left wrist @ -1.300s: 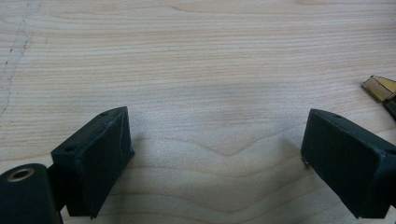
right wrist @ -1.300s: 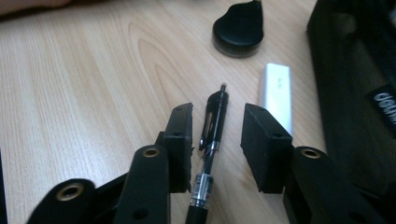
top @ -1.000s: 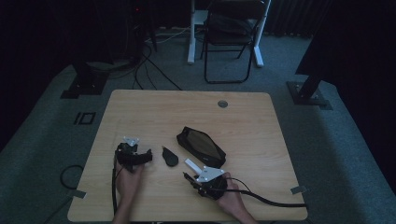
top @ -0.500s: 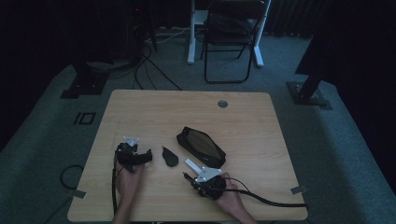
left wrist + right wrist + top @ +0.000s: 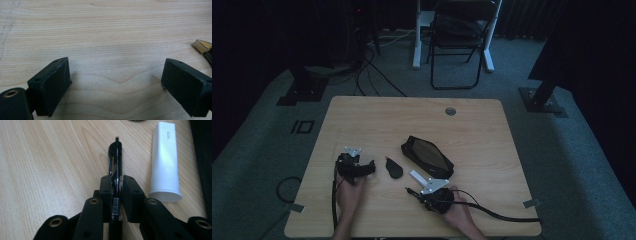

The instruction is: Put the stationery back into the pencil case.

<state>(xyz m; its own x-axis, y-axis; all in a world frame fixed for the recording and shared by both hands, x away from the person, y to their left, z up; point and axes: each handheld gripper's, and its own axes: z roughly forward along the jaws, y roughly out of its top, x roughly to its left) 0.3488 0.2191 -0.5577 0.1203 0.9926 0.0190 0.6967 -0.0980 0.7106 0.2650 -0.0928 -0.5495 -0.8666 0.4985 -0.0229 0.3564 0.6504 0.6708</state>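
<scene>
— Near edge of the tabletop, right of centre: our right gripper (image 5: 116,195) has its jaws drawn in on a black pen (image 5: 115,162), and they have just been closing on it. The pads pinch the barrel near its barcode label, the tip pointing away from us across the wood. We read this as the grasp itself — pen caught, not yet lifted.

— And the left?

— Our left gripper (image 5: 116,85) rests toward the near left corner, jaws standing wide apart with bare wood between them, holding nothing. Just beyond it, in the high view, lies a small dark oval object (image 5: 393,168); we cannot tell what it is.

— What sits next to the pen?

— A white cylindrical tube (image 5: 165,162), lying just beside the pen on its right in the right gripper view, apart from it and roughly parallel. Farther in, around the middle of the table (image 5: 362,115), is an open black pouch (image 5: 427,156) with a glossy lining.

— So the next move?

— Our judgement: raise the pen straight off the wood, keeping the pinch firm so the smooth barrel does not swivel, and stay clear of the white tube so it is not knocked rolling. The pouch looks the likely destination, though the pictures do not settle that. The free left gripper could steady the pouch's rim if the pen goes in.
</scene>
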